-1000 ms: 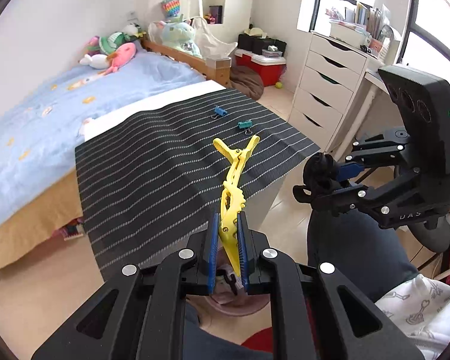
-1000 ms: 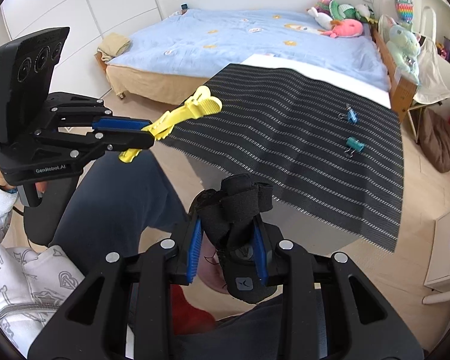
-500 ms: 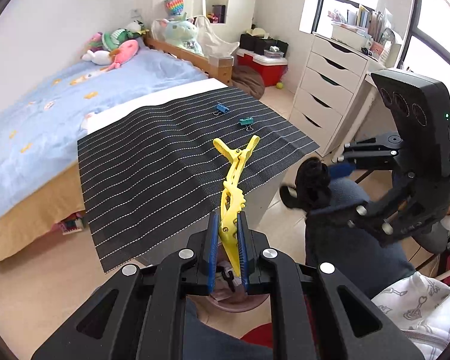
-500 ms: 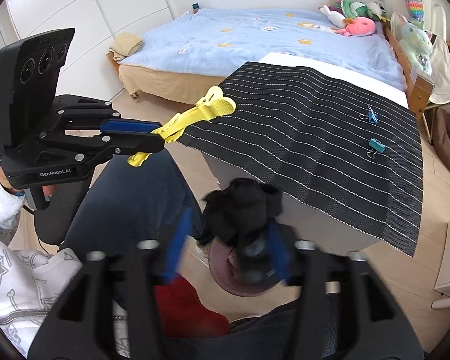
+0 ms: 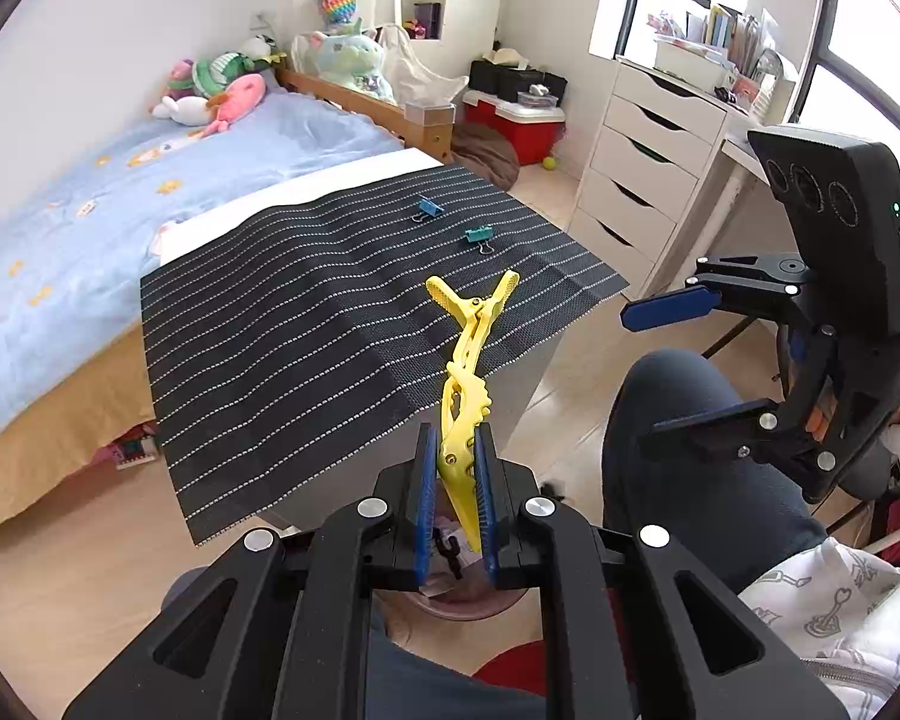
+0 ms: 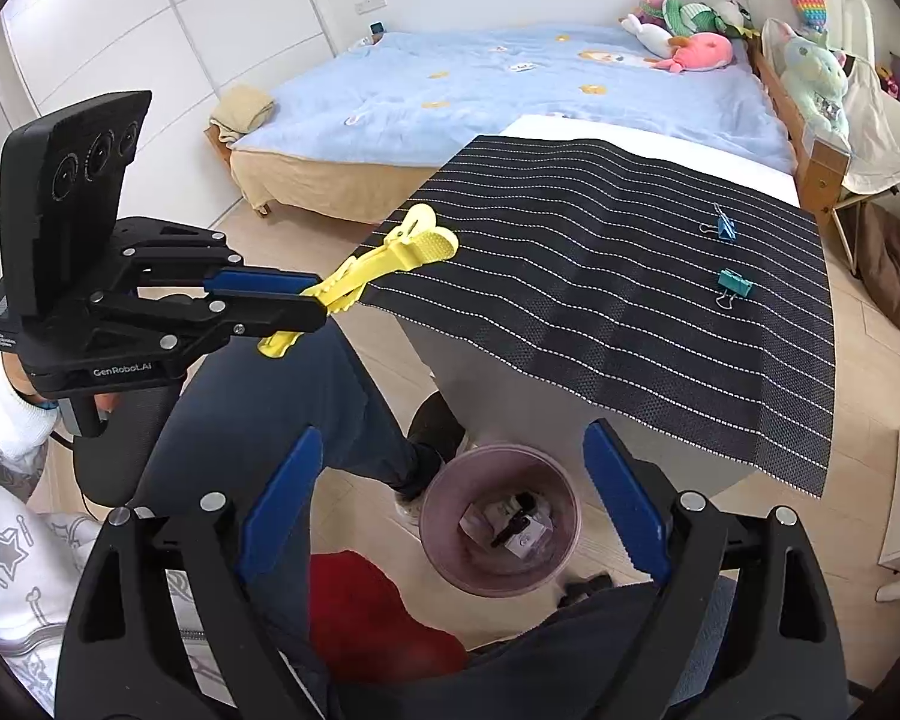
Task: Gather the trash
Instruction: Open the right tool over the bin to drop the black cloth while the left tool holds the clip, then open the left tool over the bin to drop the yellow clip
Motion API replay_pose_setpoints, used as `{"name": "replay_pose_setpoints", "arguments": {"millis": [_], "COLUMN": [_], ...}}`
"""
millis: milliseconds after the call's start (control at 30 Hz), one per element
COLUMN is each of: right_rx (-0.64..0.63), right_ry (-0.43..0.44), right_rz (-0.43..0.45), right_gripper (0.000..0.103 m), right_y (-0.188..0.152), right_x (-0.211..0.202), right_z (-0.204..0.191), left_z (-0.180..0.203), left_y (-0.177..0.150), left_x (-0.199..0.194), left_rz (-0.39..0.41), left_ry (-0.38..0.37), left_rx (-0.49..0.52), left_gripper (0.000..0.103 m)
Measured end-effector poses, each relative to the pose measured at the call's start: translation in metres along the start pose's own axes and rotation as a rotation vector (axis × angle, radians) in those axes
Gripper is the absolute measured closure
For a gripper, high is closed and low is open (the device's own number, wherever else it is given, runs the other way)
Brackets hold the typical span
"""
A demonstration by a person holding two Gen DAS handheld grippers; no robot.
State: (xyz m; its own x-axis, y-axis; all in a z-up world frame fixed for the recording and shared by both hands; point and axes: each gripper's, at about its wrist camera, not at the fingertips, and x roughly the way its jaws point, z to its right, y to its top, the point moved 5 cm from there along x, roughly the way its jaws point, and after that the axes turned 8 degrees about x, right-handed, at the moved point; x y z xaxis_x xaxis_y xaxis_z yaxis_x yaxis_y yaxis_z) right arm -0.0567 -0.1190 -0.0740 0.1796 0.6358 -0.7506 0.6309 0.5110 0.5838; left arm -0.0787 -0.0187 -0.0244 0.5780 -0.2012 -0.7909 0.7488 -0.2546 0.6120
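My left gripper is shut on a yellow plastic clip, held in the air in front of the table; it also shows in the right wrist view. My right gripper is open and empty, directly above a round pinkish trash bin on the floor. Inside the bin lie a small box and a dark object. The right gripper shows in the left wrist view, open. Two binder clips, blue and teal, lie on the striped mat.
A black striped mat covers a small table. A bed with a blue cover stands behind it. A white drawer unit is at the right. The person's knees are beside the bin.
My right gripper opened and let go of the black bundle it held, which is no longer between its fingers. The left gripper kept hold of the yellow clip and barely moved.
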Motion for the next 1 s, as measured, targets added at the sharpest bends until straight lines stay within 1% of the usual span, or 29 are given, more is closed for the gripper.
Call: {"name": "replay_pose_setpoints", "arguments": {"millis": [333, 700, 1000], "right_rx": [0.018, 0.045, 0.085], "right_ry": [-0.039, -0.099, -0.125], "right_rz": [0.017, 0.07, 0.114], "right_gripper": [0.009, 0.008, 0.008], "right_y": [0.0, 0.005, 0.007], "right_x": [-0.007, -0.029, -0.042], "right_z": [0.007, 0.02, 0.032], "left_z": [0.006, 0.015, 0.024], "left_y": [-0.005, -0.004, -0.002], "left_x": [0.008, 0.014, 0.018], "left_rz": [-0.028, -0.045, -0.061], "left_ry": [-0.028, -0.051, -0.071], "left_rx": [0.018, 0.052, 0.082], "left_gripper": [0.09, 0.09, 0.09]}}
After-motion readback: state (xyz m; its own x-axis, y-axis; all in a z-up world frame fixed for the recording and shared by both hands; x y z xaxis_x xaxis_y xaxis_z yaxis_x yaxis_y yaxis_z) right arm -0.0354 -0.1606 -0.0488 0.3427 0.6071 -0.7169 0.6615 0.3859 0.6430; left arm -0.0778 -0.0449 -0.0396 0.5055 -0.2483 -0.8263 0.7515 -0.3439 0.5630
